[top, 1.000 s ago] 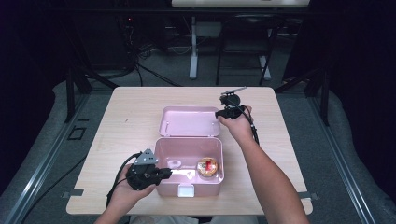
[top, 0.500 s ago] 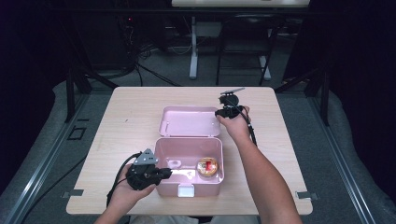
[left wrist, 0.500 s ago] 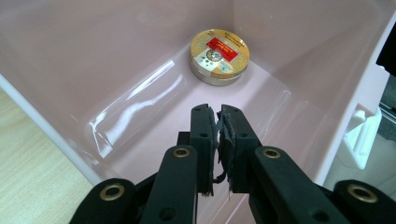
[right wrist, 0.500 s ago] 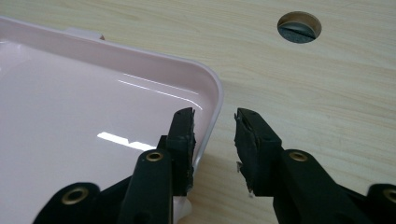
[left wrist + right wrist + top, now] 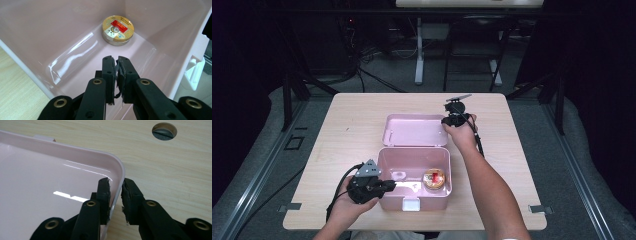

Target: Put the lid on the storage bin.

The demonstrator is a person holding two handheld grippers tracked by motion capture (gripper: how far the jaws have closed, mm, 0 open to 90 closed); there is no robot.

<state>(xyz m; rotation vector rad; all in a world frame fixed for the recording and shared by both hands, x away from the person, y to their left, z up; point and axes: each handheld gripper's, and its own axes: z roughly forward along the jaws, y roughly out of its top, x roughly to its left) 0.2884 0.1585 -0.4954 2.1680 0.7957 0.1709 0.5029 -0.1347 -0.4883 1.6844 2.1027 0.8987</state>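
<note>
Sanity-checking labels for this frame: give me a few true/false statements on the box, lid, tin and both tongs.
1. The pink box is open, its lid lying flat behind it. True.
2. A round gold tin lies inside the box. True.
3. The right tongs straddle the tin. False: they straddle the lid's rim at a corner, jaws just closing.
4. The left tongs stand wide open. False: the jaws are together, inside the box, nothing between them.
5. The tin touches the left tongs. False: it lies apart, at the far end.
</note>
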